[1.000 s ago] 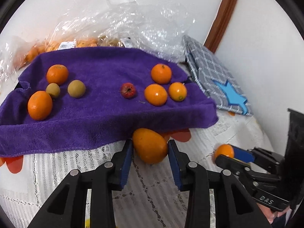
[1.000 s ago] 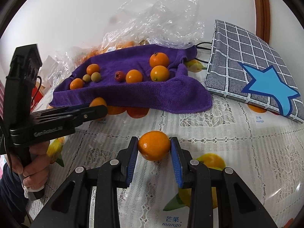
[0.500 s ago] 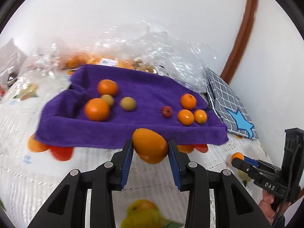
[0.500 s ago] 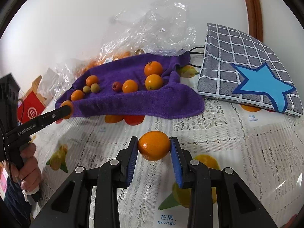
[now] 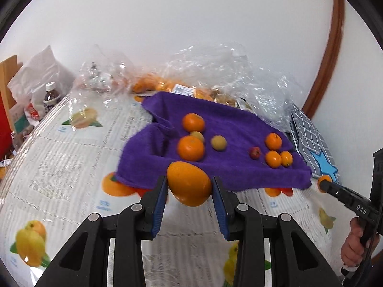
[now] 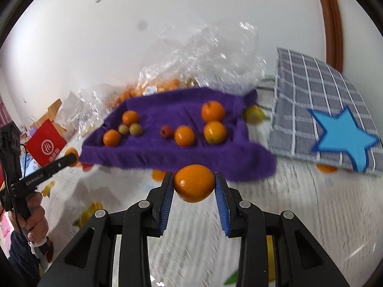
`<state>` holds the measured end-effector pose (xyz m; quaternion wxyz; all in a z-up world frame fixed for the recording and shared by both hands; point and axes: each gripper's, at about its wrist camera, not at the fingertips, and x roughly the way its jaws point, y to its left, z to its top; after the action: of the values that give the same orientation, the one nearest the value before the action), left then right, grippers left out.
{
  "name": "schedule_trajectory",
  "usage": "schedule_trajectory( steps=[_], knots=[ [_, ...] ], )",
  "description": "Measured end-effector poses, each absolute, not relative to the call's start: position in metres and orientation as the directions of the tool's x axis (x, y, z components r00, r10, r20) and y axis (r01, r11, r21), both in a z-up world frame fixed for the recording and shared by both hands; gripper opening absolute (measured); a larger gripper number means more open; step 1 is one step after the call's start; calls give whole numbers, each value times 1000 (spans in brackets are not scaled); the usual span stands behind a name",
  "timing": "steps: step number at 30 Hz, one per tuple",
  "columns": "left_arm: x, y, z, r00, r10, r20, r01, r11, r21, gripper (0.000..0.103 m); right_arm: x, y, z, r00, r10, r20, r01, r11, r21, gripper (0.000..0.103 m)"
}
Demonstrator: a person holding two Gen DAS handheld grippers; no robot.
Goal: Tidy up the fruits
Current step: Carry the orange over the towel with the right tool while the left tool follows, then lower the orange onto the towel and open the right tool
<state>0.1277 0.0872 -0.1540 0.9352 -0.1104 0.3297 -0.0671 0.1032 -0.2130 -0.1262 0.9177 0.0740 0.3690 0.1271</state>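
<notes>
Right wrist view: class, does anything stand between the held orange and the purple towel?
Nothing visible does. The right gripper holds the orange just before the purple towel's near edge, with only patterned tablecloth below.

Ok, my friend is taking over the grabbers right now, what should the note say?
Left gripper: shut on a big orange, held in front of the purple towel.
Right gripper: shut on a round orange, near the towel's front edge.
Done: five oranges, two greenish fruits and a small red fruit lie on the towel.
Left: set both held oranges on the towel, likely beside the other oranges.
</notes>
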Motion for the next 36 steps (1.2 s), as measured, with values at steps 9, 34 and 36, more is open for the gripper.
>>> schedule_trajectory(
  steps=[9, 34, 36],
  knots=[
    [149, 123, -123, 801, -180, -571, 12, 958, -285, 35, 141, -193, -87, 735, 289, -613, -223, 957, 184, 34],
    [273, 64, -122, 723, -277, -632, 102, 949, -300, 35, 247, -165, -133, 669, 254, -698, -220, 965, 140, 34],
    [281, 57, -126, 709, -280, -648, 110, 951, -290, 35, 250, -165, -137, 661, 250, -707, -218, 966, 138, 34]
  ],
)
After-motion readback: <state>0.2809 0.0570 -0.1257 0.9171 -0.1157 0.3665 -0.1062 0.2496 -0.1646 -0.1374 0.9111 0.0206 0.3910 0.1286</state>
